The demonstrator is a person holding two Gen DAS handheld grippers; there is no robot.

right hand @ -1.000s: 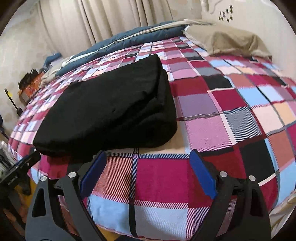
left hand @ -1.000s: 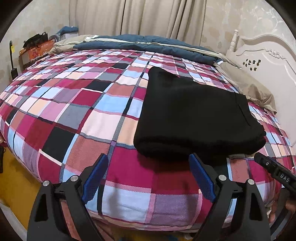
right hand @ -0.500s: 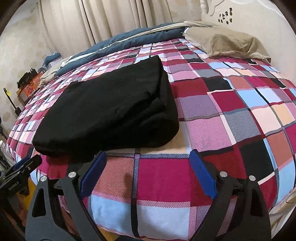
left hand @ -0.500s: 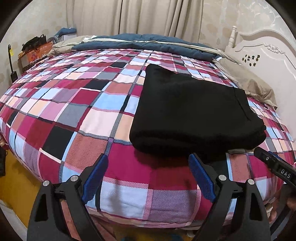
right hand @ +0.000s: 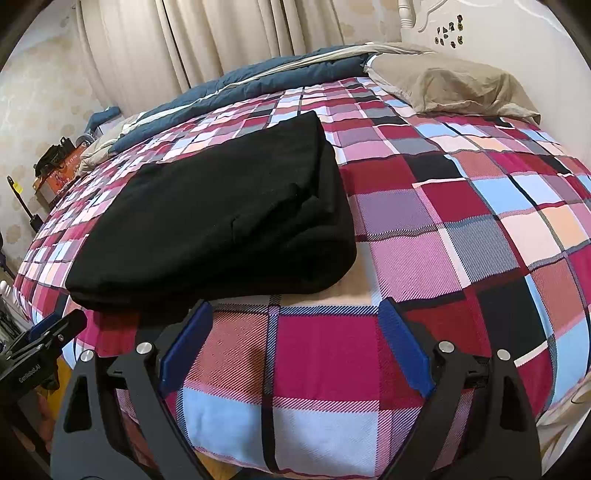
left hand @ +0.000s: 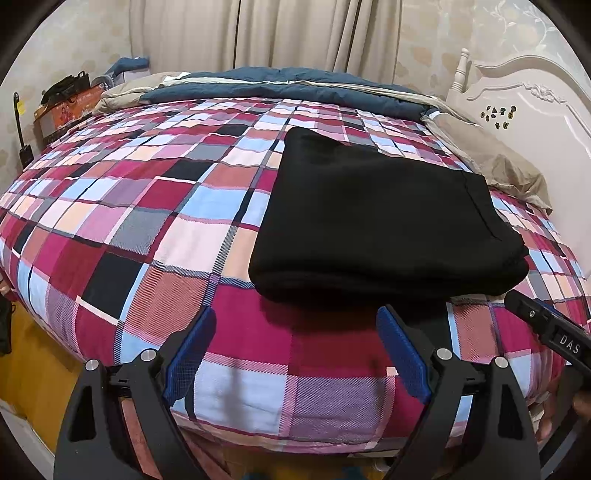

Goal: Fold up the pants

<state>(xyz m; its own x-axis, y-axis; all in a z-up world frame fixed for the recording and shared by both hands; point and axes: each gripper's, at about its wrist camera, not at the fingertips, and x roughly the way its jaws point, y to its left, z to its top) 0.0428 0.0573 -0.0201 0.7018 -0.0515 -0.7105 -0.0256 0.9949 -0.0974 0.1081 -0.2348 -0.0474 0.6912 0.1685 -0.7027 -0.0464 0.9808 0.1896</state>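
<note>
The left gripper [left hand: 295,314] stands with its blue-padded jaws spread wide and nothing between them, poised over the near edge of the bed and angled down toward it. The right gripper [right hand: 295,306] is likewise spread wide and empty, hovering over the same edge beside the left one. Just beyond both sets of fingertips lie the black pants [left hand: 376,221], folded into a thick rectangular bundle that rests flat on the checked bedspread [left hand: 155,221], close to the near edge; neither gripper touches the cloth. From the left wrist view the bundle sits ahead and to the right, and from the right wrist view ahead and to the left. Farther back, a dark blue quilt [left hand: 280,88] lies bunched along the far side, a beige pillow [right hand: 454,88] sits by the white headboard [left hand: 535,110], and pale curtains [left hand: 280,33] hang behind.
</note>
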